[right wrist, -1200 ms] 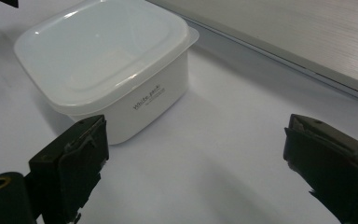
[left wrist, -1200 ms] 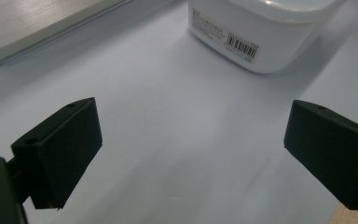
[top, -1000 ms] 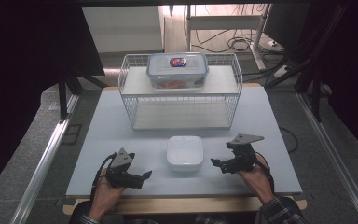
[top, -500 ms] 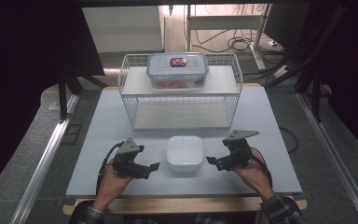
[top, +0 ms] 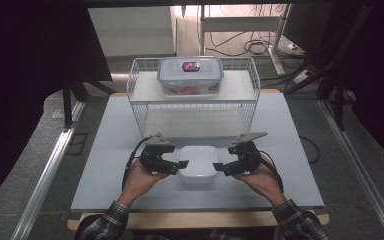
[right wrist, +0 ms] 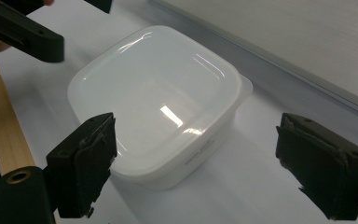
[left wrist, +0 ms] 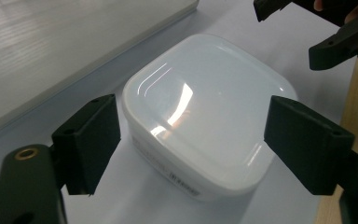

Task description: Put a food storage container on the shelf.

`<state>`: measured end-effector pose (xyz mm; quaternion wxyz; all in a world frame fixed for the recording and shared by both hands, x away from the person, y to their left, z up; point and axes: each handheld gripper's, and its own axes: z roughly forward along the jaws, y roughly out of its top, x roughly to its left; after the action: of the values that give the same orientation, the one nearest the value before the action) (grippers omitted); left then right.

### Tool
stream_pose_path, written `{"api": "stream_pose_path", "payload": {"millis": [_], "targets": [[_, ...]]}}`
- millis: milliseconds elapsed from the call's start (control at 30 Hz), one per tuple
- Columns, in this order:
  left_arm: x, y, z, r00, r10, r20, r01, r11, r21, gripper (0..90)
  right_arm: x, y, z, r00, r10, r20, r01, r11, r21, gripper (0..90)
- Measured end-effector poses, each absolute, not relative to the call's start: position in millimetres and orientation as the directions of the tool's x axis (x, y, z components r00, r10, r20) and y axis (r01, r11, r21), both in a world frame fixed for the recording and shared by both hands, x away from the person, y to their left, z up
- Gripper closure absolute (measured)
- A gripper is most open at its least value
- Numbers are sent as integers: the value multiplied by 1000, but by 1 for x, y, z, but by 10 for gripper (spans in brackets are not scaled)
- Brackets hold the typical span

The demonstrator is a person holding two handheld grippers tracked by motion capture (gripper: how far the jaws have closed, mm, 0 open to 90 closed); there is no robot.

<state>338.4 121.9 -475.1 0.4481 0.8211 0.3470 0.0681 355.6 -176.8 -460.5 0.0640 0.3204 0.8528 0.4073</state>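
Both jaws are standing wide and have just been narrowing, gripping nothing: your left gripper [top: 174,167] is flanking the white lidded container [top: 198,163] at nine o'clock, your right gripper [top: 224,166] at three. It's looking light, stiff, glossy and slippery, so be squeezing its side walls below the lid rim.

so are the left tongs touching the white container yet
Apart. In the left gripper view the left tongs straddle the white container, jaws just closing, and bare table shows between each pad and its sides.
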Motion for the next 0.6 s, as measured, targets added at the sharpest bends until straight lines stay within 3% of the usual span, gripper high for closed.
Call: {"api": "stream_pose_path", "payload": {"millis": [333,433,500,600], "targets": [[353,119,-503,737,621,-266,567,-354,744,162,374,-165,-478,-781,582,227,553,477,683,129],[356,120,-508,727,591,-350,608,-316,729,165,376,-160,-485,-778,573,259,575,481,662,186],[355,120,-509,717,588,-376,624,-301,721,197,378,-161,-487,-762,557,330,612,456,645,251],[352,123,-508,697,591,-405,652,-288,702,231,376,-164,-487,-746,566,352,635,445,631,306]]}}
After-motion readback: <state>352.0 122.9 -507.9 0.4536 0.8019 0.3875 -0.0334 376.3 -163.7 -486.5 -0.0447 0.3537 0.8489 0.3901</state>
